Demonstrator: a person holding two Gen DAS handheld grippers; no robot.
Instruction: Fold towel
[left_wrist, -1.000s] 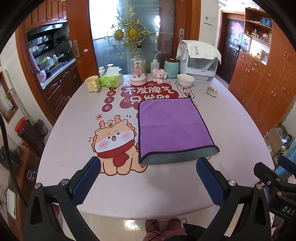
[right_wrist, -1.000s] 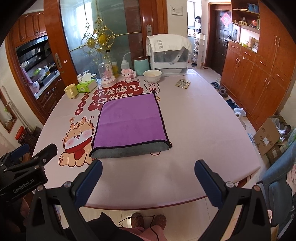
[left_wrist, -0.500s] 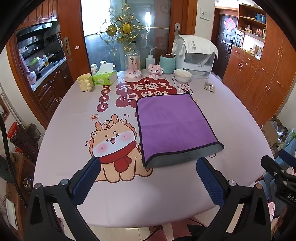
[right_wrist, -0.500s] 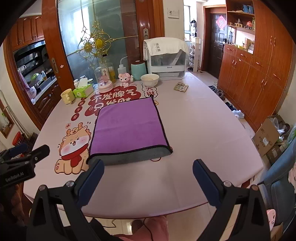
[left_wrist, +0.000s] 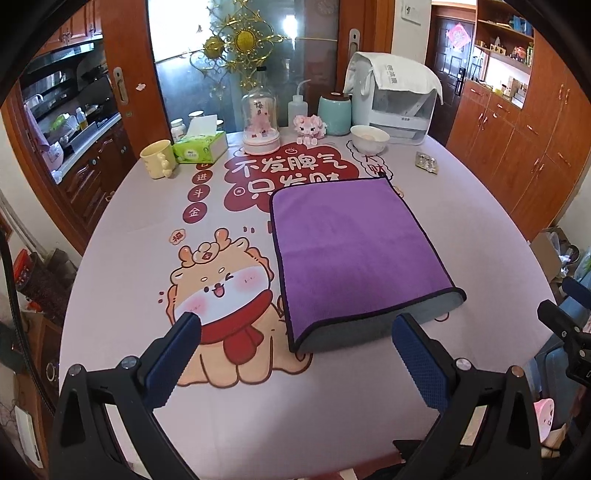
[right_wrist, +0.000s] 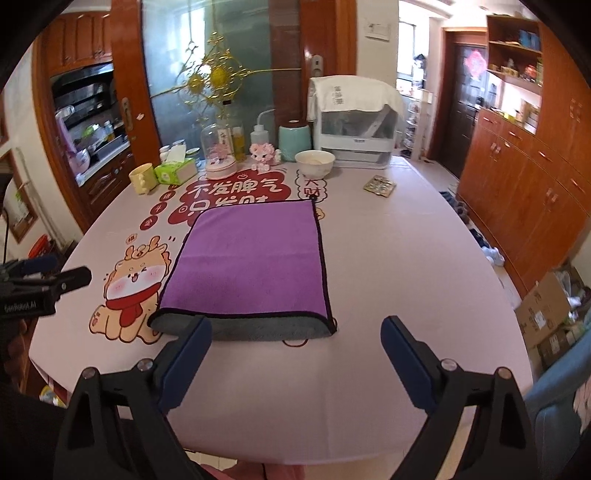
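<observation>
Wooden cabinets and a glass door ringed the room, and a table (left_wrist: 461, 229) under a pale printed cloth filled both views. On that cloth the towel (left_wrist: 351, 251) lay flat, purple side up, just right of the cartoon deer (left_wrist: 221, 291) printed on the cloth. Its near edge was a rounded grey roll with the dark-trimmed purple layer stopping short of it, so it read as already folded once, with the fold toward the person.

Neither tool touched it. The left gripper (left_wrist: 297, 349) hung over the table's near part with its blue pads wide apart and nothing between them; in its own view the towel's near left corner sat between the two fingers, a little beyond their tips. The right gripper (right_wrist: 295, 349) was likewise spread and empty, its left pad (right_wrist: 188, 354) overlapping the grey fold in the picture, though I could not tell whether it was in contact.

By my reading the step in hand was the approach for a second fold. That would call for each gripper to come down on one end of the grey near edge, pinch both layers together, and carry them evenly toward the far edge beside the white bowl (right_wrist: 315, 162). Catching only the top layer would undo the first fold.
</observation>
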